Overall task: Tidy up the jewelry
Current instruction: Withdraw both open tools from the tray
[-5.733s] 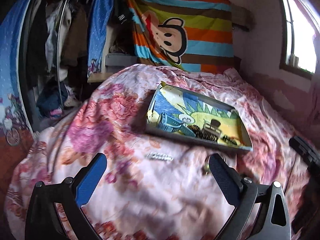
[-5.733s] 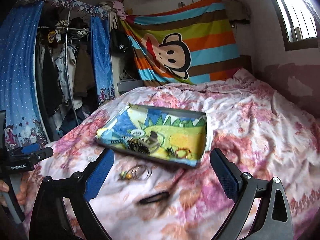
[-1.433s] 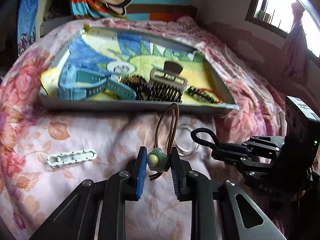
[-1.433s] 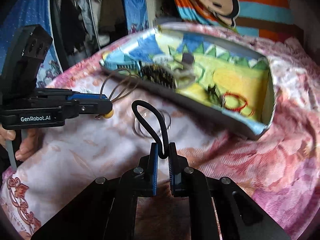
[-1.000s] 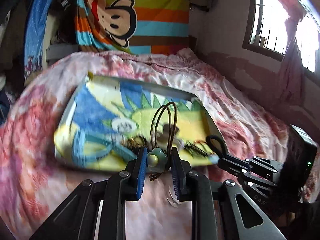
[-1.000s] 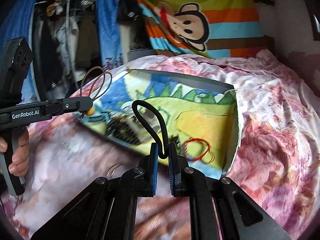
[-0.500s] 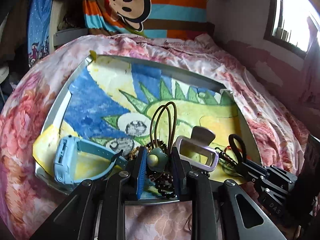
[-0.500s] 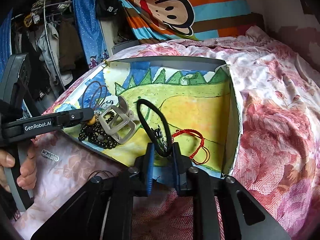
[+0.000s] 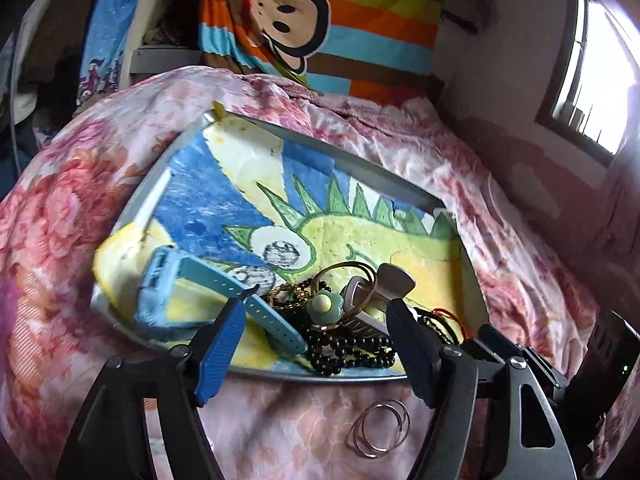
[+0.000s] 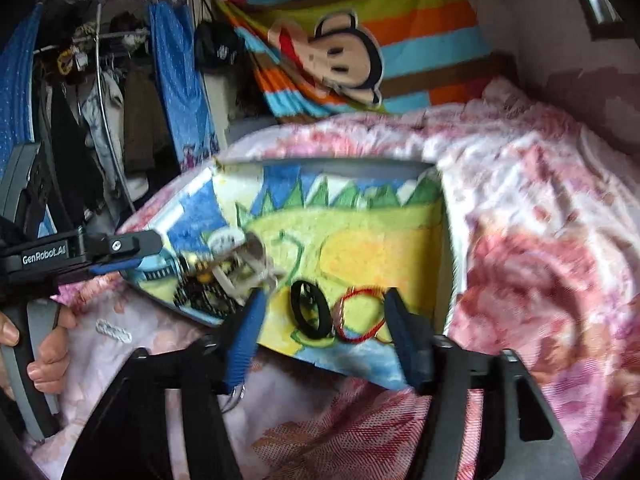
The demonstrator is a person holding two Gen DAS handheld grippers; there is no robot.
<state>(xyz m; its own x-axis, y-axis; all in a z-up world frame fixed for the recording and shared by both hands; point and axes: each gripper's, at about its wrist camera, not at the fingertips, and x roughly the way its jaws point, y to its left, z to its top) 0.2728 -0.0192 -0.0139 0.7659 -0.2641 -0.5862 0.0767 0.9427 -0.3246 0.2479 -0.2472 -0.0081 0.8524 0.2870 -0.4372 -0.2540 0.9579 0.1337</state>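
A grey tray (image 9: pixel 360 168) lined with a dinosaur drawing lies on the floral bed; it also shows in the right wrist view (image 10: pixel 447 248). My left gripper (image 9: pixel 316 312) is open at the tray's near edge. Between its fingers, in the tray, lie the brown hair tie with a green flower (image 9: pixel 325 306), black beads (image 9: pixel 352 350), a grey hair claw (image 9: pixel 384 284) and a blue watch (image 9: pixel 176 280). My right gripper (image 10: pixel 322 300) is open over the tray's near right corner. The black hair band (image 10: pixel 310 316) lies in the tray beside a red string bracelet (image 10: pixel 360 314).
Thin metal bangles (image 9: pixel 378 426) lie on the blanket in front of the tray. A white clip (image 10: pixel 114 331) lies on the blanket at the left. The left gripper's body (image 10: pixel 80 254) and hand are at the left. A wardrobe stands at the far left, a wall and window at the right.
Both grippers have opened. The flower hair tie and the black hair band have left the fingers and now lie in the tray.
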